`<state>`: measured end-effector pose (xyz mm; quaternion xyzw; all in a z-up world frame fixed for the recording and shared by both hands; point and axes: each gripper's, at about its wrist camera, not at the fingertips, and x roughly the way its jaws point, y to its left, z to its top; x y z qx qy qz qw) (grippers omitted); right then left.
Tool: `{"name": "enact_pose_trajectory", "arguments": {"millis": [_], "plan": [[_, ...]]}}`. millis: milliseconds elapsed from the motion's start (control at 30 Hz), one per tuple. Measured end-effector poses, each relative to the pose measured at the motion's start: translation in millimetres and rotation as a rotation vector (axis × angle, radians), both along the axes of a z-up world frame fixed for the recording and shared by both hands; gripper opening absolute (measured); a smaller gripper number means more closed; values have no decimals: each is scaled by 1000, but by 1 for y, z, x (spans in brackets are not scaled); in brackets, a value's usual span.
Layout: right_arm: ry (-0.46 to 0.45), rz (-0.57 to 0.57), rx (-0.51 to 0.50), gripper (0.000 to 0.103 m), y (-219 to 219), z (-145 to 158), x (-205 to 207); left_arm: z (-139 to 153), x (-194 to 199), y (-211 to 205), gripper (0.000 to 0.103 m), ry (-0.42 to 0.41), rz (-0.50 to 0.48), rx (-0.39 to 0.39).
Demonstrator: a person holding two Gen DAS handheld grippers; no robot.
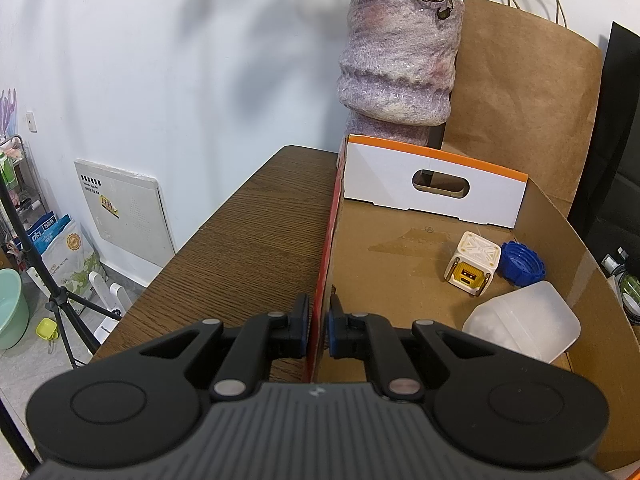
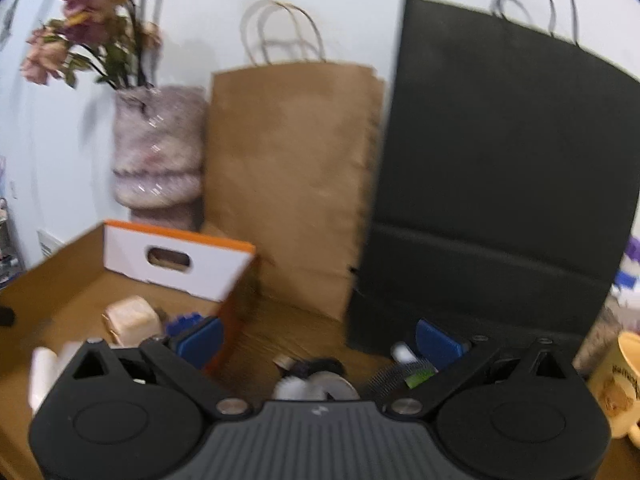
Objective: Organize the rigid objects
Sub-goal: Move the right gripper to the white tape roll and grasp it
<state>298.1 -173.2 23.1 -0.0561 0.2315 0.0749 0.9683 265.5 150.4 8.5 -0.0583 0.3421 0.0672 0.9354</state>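
On the tabletop (image 1: 256,240), along its right half, stands a shallow cardboard box (image 1: 400,248) that takes in the sorted items. Left gripper (image 1: 319,322): jaws closed flat on the box's left wall, one pad outside and one inside, steadying it. Thin cardboard of this kind probably flexes, so a pinch low on the wall looks safer than one at the rim. Inside the box, toward its right wall, lie a white-and-yellow cube (image 1: 474,262), a blue cap (image 1: 522,262) touching it, and a frosted plastic tub (image 1: 524,326) nearer the front; all appear light, stiff and unlikely to break.

Right gripper (image 2: 318,338): jaws spread wide, nothing between the pads, above the strip of tabletop between the box's right wall and a black bag (image 2: 504,184). Below it lies a blurred cluster of small objects (image 2: 316,380), not identifiable individually; a round grey piece among them seems hard and smooth, best taken across its narrow width. At the right edge, a yellow mug (image 2: 616,380) is judged fragile; grasp the rim wall.
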Motion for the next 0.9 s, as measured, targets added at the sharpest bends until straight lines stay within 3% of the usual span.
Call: {"name": "enact_pose_trajectory", "arguments": {"millis": [133,300,567,800,900], "plan": [[42,0,-11,101,-11,-19,2,0,0,0,10,0,1,-1],[69,12,-28,86,-8,-35,7,0,0,0,10,0,0,-1],[107,42,-1,70,-5,-43,13,0,0,0,10,0,1,0],[127,30,38,63,-11,-49,18,0,0,0,10,0,1,-1],[123,29,50,47,-13,-49,18,0,0,0,10,0,1,0]]}}
